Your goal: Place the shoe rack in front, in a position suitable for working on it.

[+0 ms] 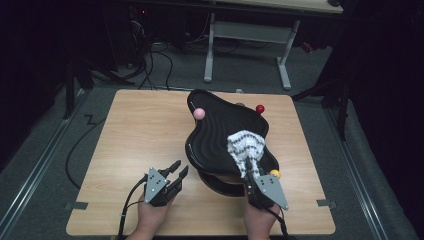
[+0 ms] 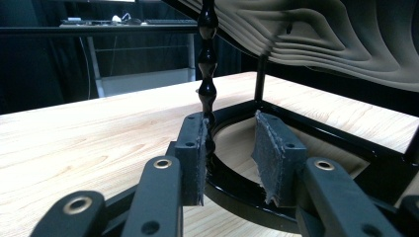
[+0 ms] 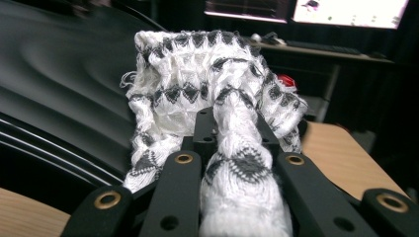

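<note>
A white cloth with a black zigzag pattern (image 1: 245,142) (image 3: 197,74) lies bunched on the near right part of a black wavy board (image 1: 215,130) (image 3: 59,89). My right gripper (image 1: 248,167) (image 3: 234,118) is shut on a twisted tail of the cloth, which runs back between its jaws. My left gripper (image 1: 177,170) (image 2: 230,143) rests low on the table, left of the board's stand. Its jaws stand open with nothing between them, aimed at the stand's black ring base (image 2: 237,197) and a turned black post (image 2: 207,49) under the board (image 2: 346,39).
The board sits tilted on its stand on a wooden table (image 1: 140,130). A pink ball (image 1: 199,113), a red ball (image 1: 260,108) (image 3: 285,80) and a yellow ball (image 1: 275,174) stick up at its edges. Bare tabletop stretches left of the board. A desk frame stands beyond the table.
</note>
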{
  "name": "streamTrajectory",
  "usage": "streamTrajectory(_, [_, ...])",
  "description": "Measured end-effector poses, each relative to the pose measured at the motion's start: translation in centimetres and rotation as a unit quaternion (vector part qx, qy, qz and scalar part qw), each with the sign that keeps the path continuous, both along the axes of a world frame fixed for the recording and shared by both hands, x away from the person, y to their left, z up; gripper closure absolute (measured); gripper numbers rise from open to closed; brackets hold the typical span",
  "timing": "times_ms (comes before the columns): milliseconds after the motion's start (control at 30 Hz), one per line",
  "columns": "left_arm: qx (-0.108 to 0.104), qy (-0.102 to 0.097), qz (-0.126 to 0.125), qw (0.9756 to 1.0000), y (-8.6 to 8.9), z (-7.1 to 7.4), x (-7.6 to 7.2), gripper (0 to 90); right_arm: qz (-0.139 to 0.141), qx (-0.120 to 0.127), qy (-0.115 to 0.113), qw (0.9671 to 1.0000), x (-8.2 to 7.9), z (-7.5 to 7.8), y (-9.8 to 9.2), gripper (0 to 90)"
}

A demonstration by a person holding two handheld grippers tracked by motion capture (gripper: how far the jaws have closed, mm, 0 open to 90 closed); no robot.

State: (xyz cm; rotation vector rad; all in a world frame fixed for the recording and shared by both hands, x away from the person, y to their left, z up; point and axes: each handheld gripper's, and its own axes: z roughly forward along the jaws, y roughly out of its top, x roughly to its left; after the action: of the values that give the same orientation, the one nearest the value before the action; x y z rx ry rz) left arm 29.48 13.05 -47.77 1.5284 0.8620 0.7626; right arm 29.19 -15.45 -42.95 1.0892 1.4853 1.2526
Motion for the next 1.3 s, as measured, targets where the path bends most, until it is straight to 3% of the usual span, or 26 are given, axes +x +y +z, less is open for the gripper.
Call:
streamTrajectory(200, [-0.003, -0.001, 0.001, 1.0000, 0.2, 0.1, 0.0, 65.2, 0.045, -0.004, -0.024, 0.9987, -0.8, 1.9, 3.6, 78.9])
streamTrajectory(367, [-0.007, -0.001, 0.003, 1.0000, 0.3, 0.1, 0.0, 65.7, 0.082, -0.005, -0.048, 0.9955, -1.8, 3.5, 6.3, 78.7])
streamTrajectory(500, [-0.008, -0.002, 0.002, 1.0000, 0.3, 0.2, 0.0, 65.8, 0.103, -0.003, -0.064, 0.9925, -2.5, 4.6, 7.6, 78.6])
streamTrajectory(633, [-0.007, -0.001, 0.003, 1.0000, 0.4, 0.2, 0.0, 65.8, 0.108, -0.009, -0.062, 0.9922, -2.6, 4.5, 8.1, 78.8])
streamTrajectory(800, [-0.007, -0.001, 0.004, 1.0000, 0.5, 0.2, 0.0, 66.1, 0.089, -0.014, -0.049, 0.9948, -2.1, 3.2, 6.6, 78.9])
streamTrajectory(1033, [-0.007, 0.000, 0.005, 1.0000, 0.4, 0.2, 0.0, 66.5, 0.045, -0.018, -0.021, 0.9986, -2.0, 1.3, 2.7, 78.9])
streamTrajectory(1300, [-0.013, -0.003, 0.008, 0.9999, 0.4, 0.6, 0.0, 67.9, -0.005, -0.036, 0.005, 0.9993, -2.5, -0.9, -1.9, 79.1])
